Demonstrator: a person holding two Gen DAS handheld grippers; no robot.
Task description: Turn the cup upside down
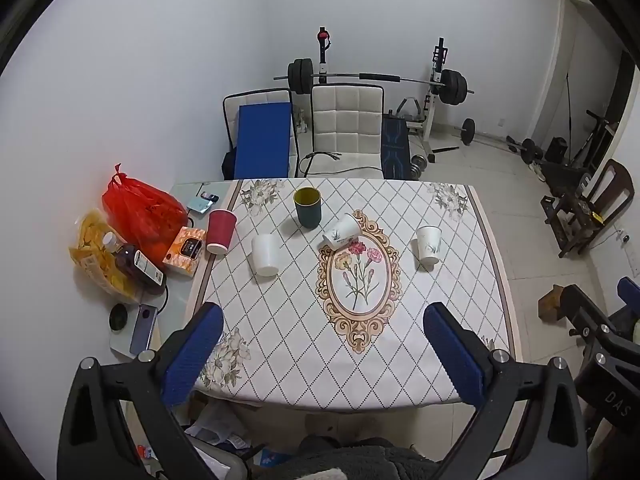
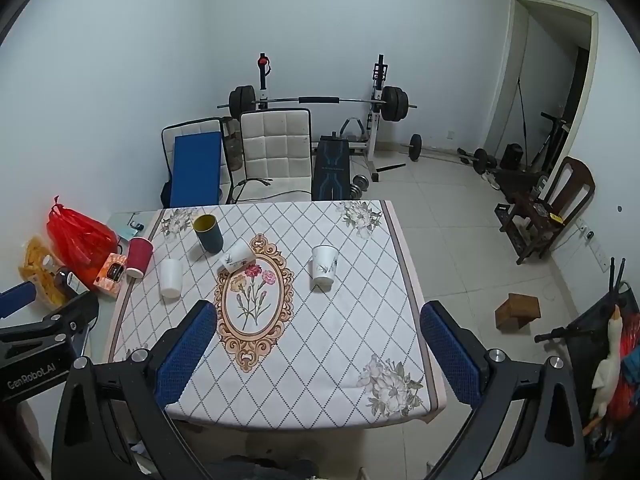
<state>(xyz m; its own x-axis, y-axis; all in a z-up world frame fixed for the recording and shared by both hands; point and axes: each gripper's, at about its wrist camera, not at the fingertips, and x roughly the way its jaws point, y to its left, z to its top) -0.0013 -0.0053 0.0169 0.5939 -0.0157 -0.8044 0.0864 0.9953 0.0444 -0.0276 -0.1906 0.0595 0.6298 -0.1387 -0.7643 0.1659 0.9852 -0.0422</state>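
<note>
White paper, with a small plant print: the cup [image 2: 325,267] that stands mouth up is at the centre right of your right view, ahead of the right gripper [image 2: 318,354] and between its blue pads, well apart from them. Its long axis is upright. Both grippers are spread wide and hold nothing; the left gripper [image 1: 323,354] has it more to the right on the counter [image 1: 420,340], so I judge the right hand nearer.

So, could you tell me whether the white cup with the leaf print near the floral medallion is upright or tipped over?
Tipped over: the white leaf-print cup lies on its side on the tablecloth.
</note>
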